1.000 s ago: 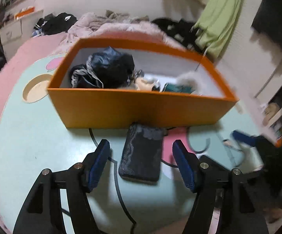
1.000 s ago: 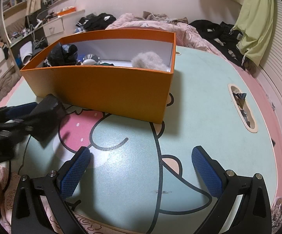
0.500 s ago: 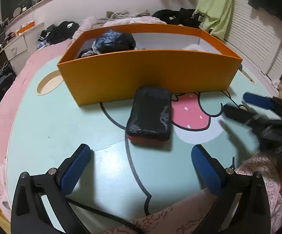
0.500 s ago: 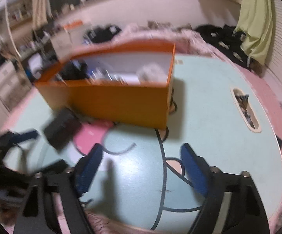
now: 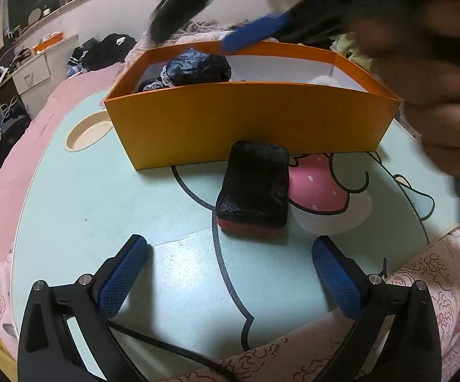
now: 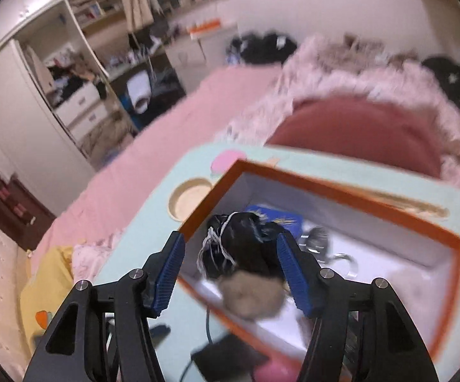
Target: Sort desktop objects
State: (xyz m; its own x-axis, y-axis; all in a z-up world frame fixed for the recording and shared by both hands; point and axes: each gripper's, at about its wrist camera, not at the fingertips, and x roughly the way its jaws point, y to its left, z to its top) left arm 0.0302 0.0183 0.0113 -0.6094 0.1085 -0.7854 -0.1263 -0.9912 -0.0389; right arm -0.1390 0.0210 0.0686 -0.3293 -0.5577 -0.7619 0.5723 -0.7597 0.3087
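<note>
A black pouch (image 5: 254, 187) with a red underside lies flat on the mint table (image 5: 87, 207), just in front of the orange box (image 5: 249, 124). My left gripper (image 5: 230, 273) stands wide open a little short of the pouch, touching nothing. My right gripper (image 6: 231, 273) hovers over the left end of the orange box (image 6: 341, 191), its jaws closing, and nothing is pressed between the pads. Below it in the box lie a black bundle (image 6: 239, 245) and a beige fluffy ball (image 6: 252, 296). In the left wrist view the right gripper is a blur above the box, its blue pad (image 5: 255, 33) showing.
A person's hand (image 5: 436, 95) fills the upper right of the left view. A round cup recess (image 5: 87, 130) sits in the table left of the box. A black cable (image 5: 172, 347) runs under my left gripper. A blue item (image 6: 274, 219) lies in the box. Pink bedding surrounds the table.
The left gripper let go of the black pouch, opened wide and backed off. The right gripper swung from the bare table up over the box, its jaws narrowing.
</note>
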